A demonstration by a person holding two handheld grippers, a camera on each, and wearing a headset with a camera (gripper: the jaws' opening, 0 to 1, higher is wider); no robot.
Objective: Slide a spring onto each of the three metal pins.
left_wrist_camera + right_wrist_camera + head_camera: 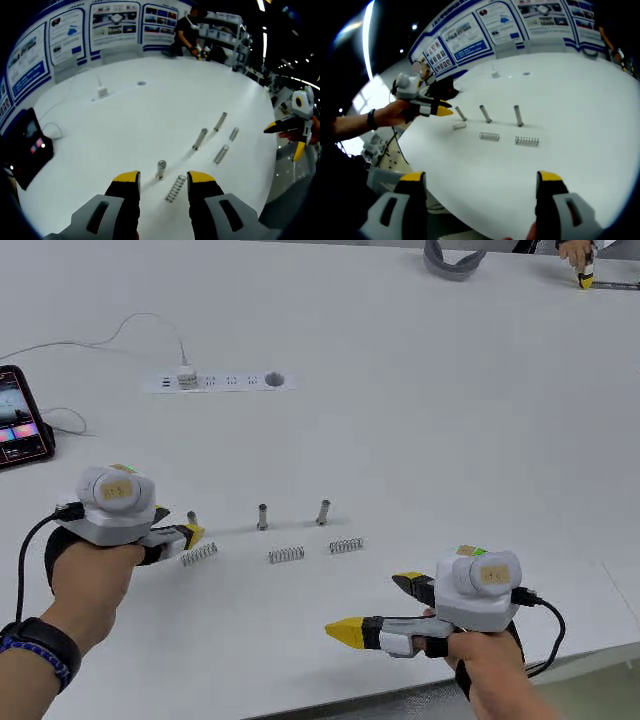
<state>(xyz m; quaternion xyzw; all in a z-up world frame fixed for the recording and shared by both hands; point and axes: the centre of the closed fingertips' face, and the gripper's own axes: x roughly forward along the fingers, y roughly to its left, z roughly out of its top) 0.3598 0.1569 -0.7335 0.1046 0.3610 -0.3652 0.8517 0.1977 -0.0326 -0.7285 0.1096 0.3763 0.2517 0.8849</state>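
I hold the left gripper (180, 527) low, jaws parted, at the leftmost pin (161, 169) and spring (175, 188). The right gripper (378, 607) hovers nearer, spread wide, released.

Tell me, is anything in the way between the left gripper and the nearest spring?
Nothing visible is. The left gripper is open, and the spring lies on the bare table right between its jaw tips. The nearest pin stands upright just beside the spring, not in front of it.
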